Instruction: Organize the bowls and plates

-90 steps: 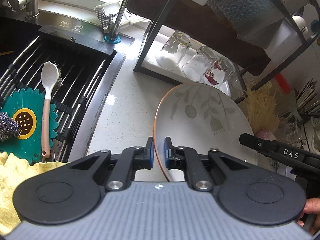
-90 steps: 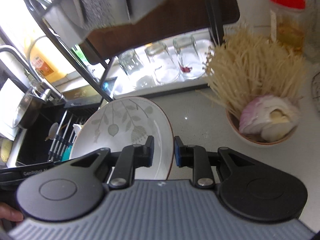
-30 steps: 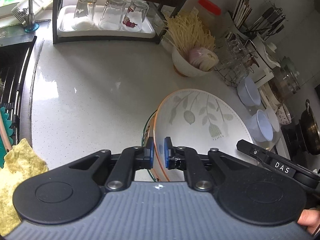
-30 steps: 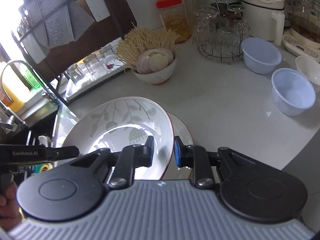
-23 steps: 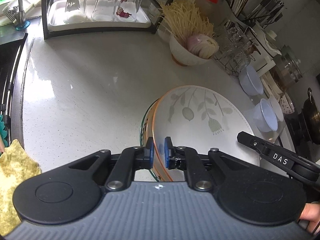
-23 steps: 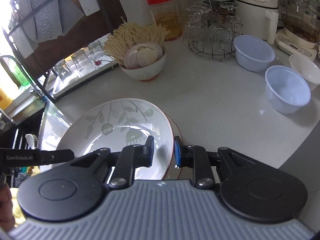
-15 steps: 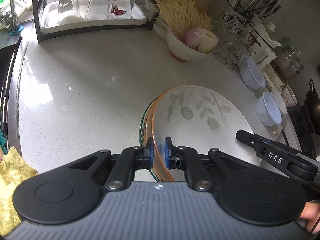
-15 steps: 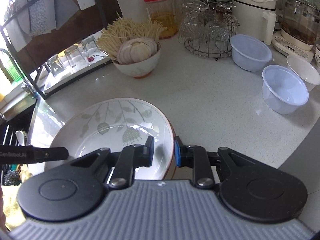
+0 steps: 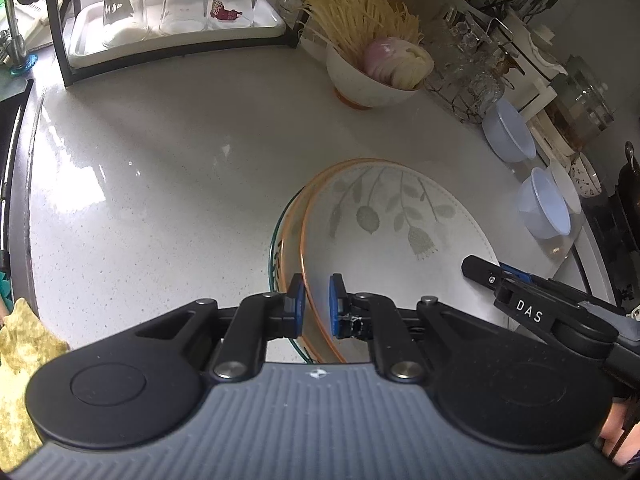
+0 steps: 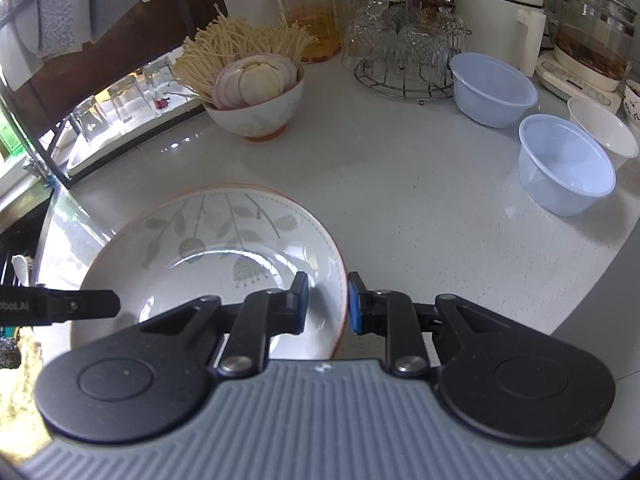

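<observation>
White leaf-print plate [image 9: 396, 232] with the orange rim is pinched on both sides right now: my left gripper [image 9: 316, 304] has its blue pads clamped on the near-left rim, and my right gripper [image 10: 325, 304] grips the opposite edge. It's sitting just over a stack of plates [image 9: 286, 240] on the speckled counter [image 9: 160, 160], well apart from the noodle bowl [image 10: 256, 116].

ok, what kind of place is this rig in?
Most likely a home kitchen counter: upturned drinking glasses on a drying tray, a bowl of noodles and sliced onion, and a glass kettle by the wall.
</observation>
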Tool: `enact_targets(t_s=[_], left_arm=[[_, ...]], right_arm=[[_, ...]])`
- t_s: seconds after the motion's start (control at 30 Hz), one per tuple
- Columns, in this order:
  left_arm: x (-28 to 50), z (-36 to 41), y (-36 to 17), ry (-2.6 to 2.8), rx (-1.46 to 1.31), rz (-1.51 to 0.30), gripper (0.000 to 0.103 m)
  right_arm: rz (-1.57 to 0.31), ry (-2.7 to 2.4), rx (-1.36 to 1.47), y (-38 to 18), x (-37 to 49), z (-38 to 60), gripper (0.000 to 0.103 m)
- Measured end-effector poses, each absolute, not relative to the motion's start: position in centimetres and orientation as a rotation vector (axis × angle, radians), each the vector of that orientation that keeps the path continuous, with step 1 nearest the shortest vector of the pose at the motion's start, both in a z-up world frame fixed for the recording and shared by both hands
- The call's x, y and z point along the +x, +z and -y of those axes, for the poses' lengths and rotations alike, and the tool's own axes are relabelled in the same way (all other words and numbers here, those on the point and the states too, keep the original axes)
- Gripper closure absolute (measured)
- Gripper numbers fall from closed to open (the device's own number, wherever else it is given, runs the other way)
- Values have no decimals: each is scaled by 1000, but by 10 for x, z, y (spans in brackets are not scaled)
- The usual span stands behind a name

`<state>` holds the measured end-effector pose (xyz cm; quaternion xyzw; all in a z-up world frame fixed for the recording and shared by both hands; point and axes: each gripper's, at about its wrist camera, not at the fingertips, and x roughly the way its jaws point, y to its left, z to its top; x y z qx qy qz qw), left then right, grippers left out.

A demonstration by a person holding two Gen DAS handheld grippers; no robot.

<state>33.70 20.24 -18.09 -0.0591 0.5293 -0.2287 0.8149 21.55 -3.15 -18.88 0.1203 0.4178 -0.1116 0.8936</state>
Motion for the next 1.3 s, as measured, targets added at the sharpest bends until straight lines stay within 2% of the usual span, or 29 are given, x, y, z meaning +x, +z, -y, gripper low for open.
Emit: enact_targets(t_s=[0.17, 0.23, 0.43, 0.8, 1.3], left_arm=[[346, -203, -177, -483, -168, -1172, 78], [349, -204, -175, -482, -190, -1192, 69], [350, -202, -168, -458, -146, -1237, 60], [342, -204, -135, -510, -160, -1168, 57], [305, -207, -53, -601, -117, -936, 57]], right_arm=[[-875, -220, 267, -188, 222, 34, 79], [-891, -213, 302, -189, 225, 38, 78], [-931, -214, 372, -187, 231, 49, 78], [-899, -232, 408, -160, 224, 54, 78], [-701, -195, 398, -73, 187, 38, 78]])
